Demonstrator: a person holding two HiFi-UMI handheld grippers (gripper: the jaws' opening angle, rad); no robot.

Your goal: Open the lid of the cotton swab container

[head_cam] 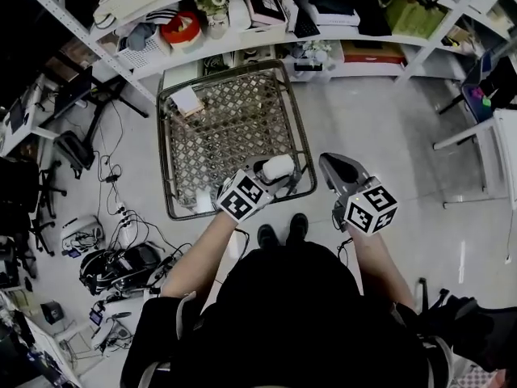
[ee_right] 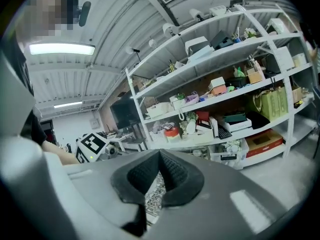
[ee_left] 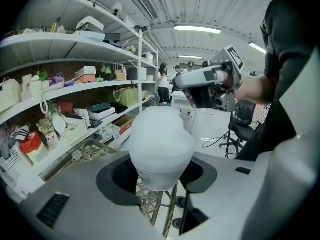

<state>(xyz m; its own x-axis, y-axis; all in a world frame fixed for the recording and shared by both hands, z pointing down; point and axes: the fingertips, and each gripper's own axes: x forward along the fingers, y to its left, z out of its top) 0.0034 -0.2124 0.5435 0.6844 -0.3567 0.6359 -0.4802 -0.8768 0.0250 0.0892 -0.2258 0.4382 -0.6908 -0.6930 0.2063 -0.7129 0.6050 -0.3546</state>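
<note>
Below me stands a wire-lattice desk [head_cam: 234,128] with a small white box [head_cam: 187,101] near its far left corner; behind it run cluttered white shelves [head_cam: 266,39], and cables [head_cam: 113,217] tangle on the floor [head_cam: 380,136] at left

Over the near edge of the mesh worktop [head_cam: 234,120], the left claw [head_cam: 273,173] holds a white container [head_cam: 280,166]. The right claw [head_cam: 327,162] hangs just beside it, above the floor [head_cam: 380,120].
</note>
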